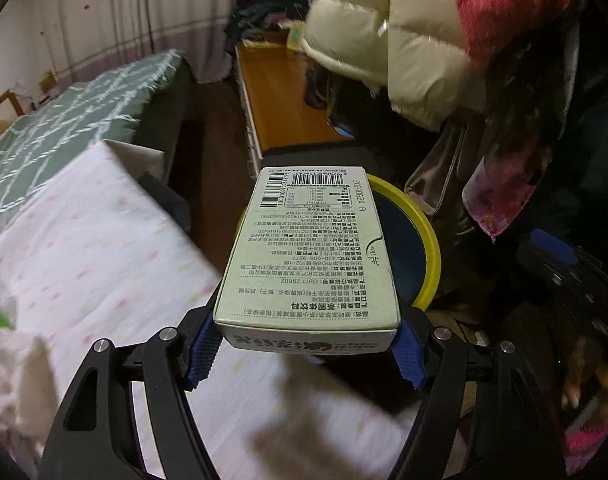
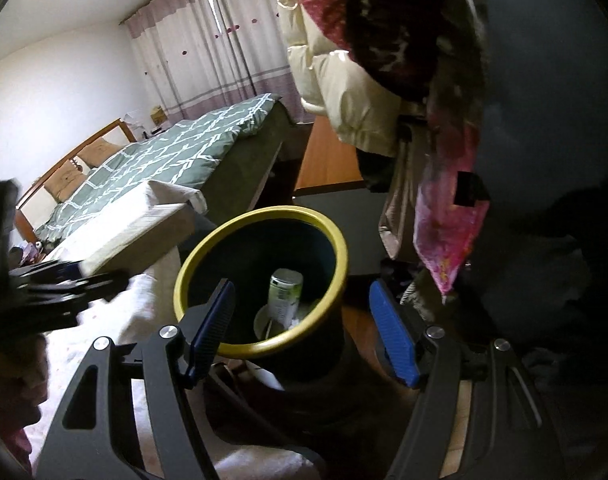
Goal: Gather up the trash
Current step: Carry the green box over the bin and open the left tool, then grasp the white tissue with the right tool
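Bedroom, dim, much blur. In my left wrist view a pale pink-flecked bedsheet point(image 1: 103, 264) fills the lower left; a green lattice quilt point(image 1: 63, 128) lies at upper left, a wooden cabinet top point(image 1: 279, 92) at top centre, and a cream puffer jacket point(image 1: 384, 28) hangs at upper right. My left gripper point(image 1: 306, 344) tilts downward, blue pads pinching the near end of a pale green carton point(image 1: 308, 248); the carton's far end overlaps the yellow-rimmed bin point(image 1: 428, 248) at centre. In my right wrist view the right gripper point(image 2: 304, 332) is spread and empty, angled down over the bin, where a can point(image 2: 284, 294) stands. The left gripper shows blurred at that frame's left edge.
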`<state>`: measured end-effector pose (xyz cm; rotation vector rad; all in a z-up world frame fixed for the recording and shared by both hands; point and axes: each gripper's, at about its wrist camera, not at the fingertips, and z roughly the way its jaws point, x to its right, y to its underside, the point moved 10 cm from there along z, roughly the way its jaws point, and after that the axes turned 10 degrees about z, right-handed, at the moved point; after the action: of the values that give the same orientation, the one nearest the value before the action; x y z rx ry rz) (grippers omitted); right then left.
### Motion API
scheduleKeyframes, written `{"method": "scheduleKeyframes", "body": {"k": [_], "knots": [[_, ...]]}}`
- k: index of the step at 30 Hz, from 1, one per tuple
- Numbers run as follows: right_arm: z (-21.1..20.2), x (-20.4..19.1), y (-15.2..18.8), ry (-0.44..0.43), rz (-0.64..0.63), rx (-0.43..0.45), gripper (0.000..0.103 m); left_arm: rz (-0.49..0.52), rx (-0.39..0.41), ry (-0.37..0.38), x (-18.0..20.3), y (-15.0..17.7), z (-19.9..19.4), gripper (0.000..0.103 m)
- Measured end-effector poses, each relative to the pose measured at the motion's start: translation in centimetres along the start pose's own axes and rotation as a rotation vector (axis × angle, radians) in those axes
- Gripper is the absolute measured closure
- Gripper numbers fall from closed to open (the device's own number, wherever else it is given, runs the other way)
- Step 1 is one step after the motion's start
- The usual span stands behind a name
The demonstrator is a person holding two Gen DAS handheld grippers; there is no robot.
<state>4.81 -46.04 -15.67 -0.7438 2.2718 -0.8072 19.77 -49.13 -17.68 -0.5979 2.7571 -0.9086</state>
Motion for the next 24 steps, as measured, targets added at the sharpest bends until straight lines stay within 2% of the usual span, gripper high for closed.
{"method": "scheduleKeyframes", "body": {"k": [5,8,12,15,19,24], "knots": [[-0.4,0.8,0.0,0.011,0.004,0.008,0.033,0.036,-0.017,0.016,2.2,-2.5,4.1,0.031],[-0.6,1.2,0.0,0.014,0.016,0.011,0.033,0.02,-0.03,0.04,2.8,-3.2,5.6,0.03],[-0.7,1.5,-0.1,0.012,0.028,0.015,0.032,0.004,-0.018,0.04,3.0,-4.0,6.1,0.03],[-0.6,1.3,0.1,0.005,0.024,0.008,0.032,-0.007,0.017,0.021,2.5,-3.9,4.0,0.029],[-0.1,0.0,0.8,-0.015,0.01,-0.01,0.032,-0.057,0.092,-0.04,0.5,-2.6,-1.3,0.022],[0.4,-2.7,2.0,-0.05,-0.034,-0.04,0.032,-0.13,0.153,-0.114,-2.6,1.1,-8.2,0.02]]}}
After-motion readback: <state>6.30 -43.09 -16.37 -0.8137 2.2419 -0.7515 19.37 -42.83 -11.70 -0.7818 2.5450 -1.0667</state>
